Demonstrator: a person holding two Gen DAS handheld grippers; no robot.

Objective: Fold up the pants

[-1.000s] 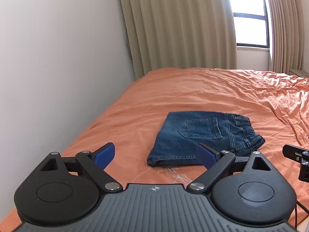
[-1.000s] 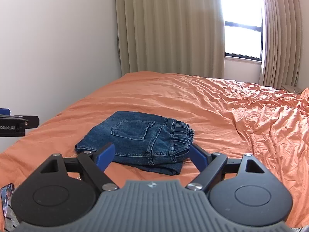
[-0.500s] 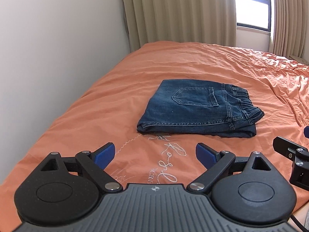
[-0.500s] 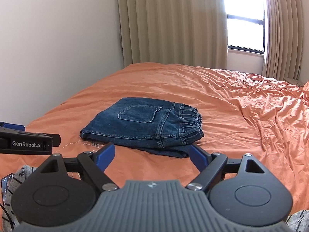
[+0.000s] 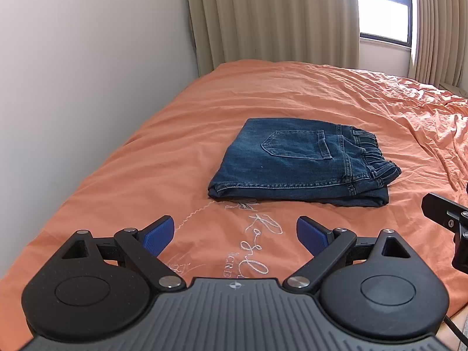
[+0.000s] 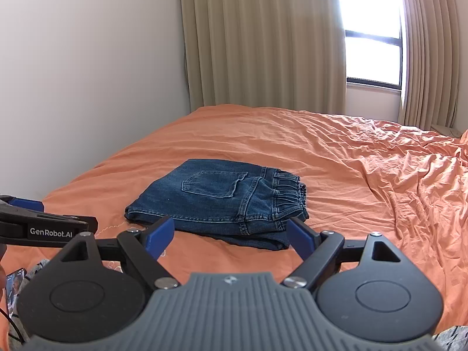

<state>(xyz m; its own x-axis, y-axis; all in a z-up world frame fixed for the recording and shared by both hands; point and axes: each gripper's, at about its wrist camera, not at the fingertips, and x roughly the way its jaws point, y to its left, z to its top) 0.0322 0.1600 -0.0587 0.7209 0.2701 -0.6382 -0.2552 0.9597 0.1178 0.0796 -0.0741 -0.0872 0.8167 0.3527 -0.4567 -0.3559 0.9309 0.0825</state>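
Observation:
A pair of blue denim pants [image 5: 301, 161] lies folded into a compact rectangle on the orange bed sheet [image 5: 292, 93], back pocket up, elastic waistband to the right. It also shows in the right wrist view [image 6: 222, 204]. My left gripper [image 5: 235, 234] is open and empty, held back from the pants above the embroidered lettering. My right gripper [image 6: 231, 235] is open and empty, just short of the pants' near edge. Neither touches the denim.
A white wall [image 5: 87, 73] runs along the bed's left side. Beige curtains [image 5: 272, 17] and a bright window [image 6: 371, 58] stand behind the bed. The sheet is rumpled at the right [image 6: 424, 181]. A phone [image 6: 16, 285] lies at the lower left.
Both grippers have drawn back from the folded pants, so more bed and the embroidered lettering show in front of the left one. The pants have not moved. Both stay open.

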